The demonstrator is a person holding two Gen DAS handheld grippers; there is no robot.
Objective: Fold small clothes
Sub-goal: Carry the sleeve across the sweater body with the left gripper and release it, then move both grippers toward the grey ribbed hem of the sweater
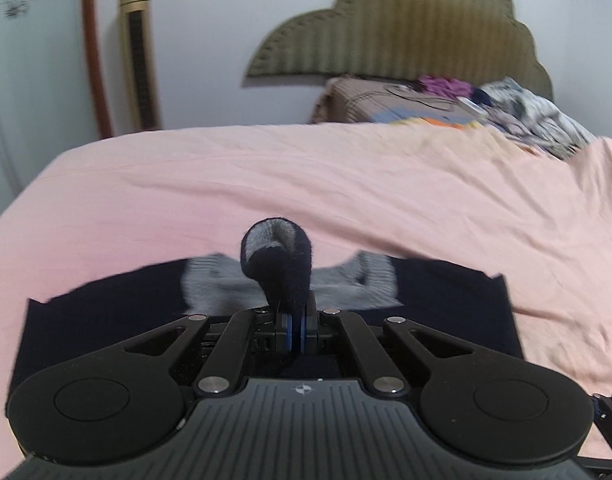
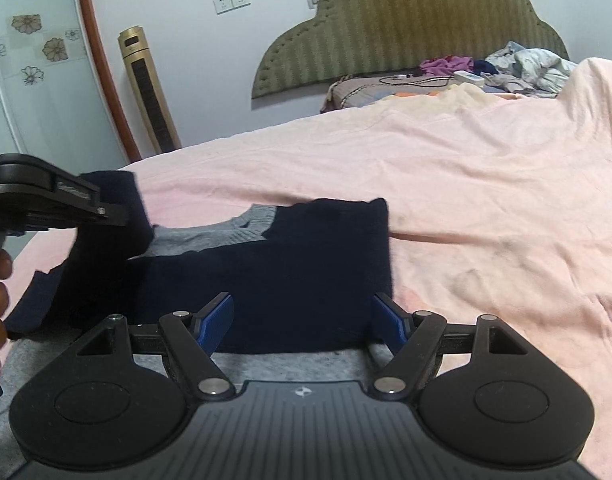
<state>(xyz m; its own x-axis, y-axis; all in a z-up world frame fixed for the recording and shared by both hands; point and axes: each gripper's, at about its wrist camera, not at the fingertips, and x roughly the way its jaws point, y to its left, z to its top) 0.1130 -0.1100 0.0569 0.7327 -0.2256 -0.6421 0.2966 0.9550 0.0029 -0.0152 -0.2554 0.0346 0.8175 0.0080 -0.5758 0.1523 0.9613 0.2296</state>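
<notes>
Navy knit sweater (image 2: 266,280) with a grey collar (image 2: 210,236) lies flat on the pink bedsheet (image 2: 486,208), right in front of both tools. Collar points away from me, toward the headboard (image 2: 410,24); hem nearest me, so its long axis runs near-to-far. My left gripper (image 1: 296,326) is clenched on a dark sleeve cuff (image 1: 278,264), which stands up from the pads above the collar. The right wrist view shows that sleeve lifted over the garment's left side. My right gripper (image 2: 302,320) hangs released, nothing between its blue pads (image 2: 216,322), over the lower body. I judge the left hand nearer the fold: sleeve goes across the chest next.
</notes>
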